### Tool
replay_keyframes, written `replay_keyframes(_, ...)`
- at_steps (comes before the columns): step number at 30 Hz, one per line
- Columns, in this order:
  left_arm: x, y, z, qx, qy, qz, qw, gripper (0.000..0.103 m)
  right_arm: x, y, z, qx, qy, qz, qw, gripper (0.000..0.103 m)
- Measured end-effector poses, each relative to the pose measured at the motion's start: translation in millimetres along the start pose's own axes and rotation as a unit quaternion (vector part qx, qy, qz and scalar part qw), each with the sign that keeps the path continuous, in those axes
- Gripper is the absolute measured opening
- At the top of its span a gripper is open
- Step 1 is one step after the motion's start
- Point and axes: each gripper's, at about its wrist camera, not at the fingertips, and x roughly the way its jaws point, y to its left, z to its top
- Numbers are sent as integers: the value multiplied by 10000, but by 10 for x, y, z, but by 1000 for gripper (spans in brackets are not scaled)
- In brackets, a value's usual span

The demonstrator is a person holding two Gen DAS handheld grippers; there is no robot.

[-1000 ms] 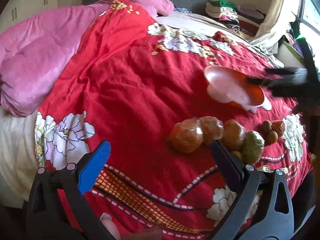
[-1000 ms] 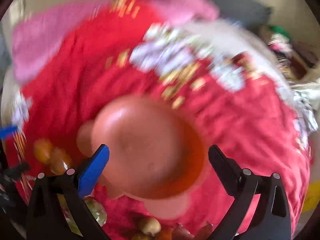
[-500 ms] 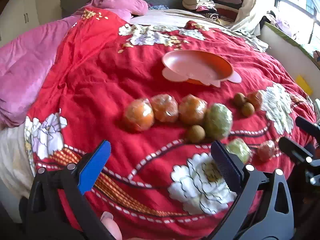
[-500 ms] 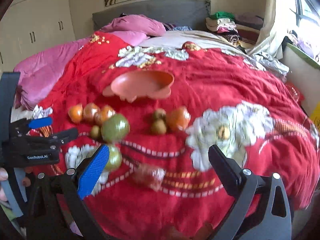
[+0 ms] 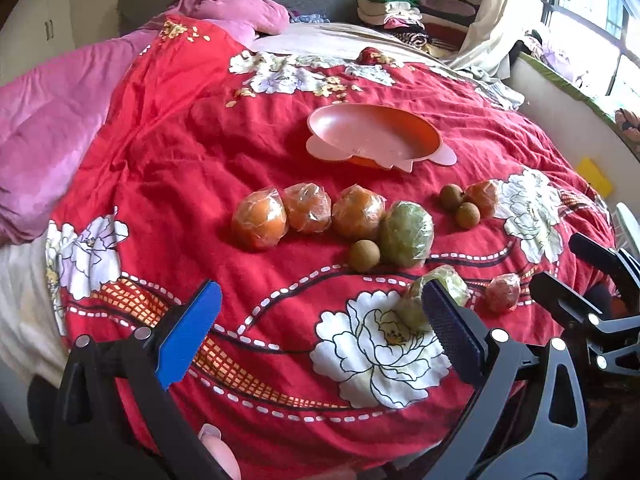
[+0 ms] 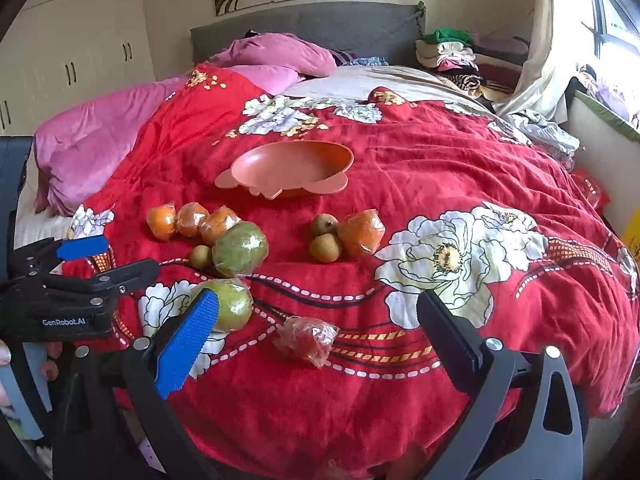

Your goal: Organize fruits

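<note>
4 wrapped oranges (image 6: 218,224), 2 green fruits (image 6: 240,254), 1 bowl (image 6: 292,168).

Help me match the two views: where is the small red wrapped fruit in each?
Left wrist view: the red fruit lies lower right, right of the near green fruit, by the right tongs.
Right wrist view: red fruit low centre, between the tongs' fingers.
Shared landmark: the orange bowl beyond the fruit.
</note>
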Motion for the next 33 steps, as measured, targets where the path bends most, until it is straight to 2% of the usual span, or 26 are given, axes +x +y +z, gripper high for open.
replay_keyframes(33, -19, 62, 5, -75, 47, 120, 9999, 95, 4, -22, -52, 56, 132, -77, 9999, 99)
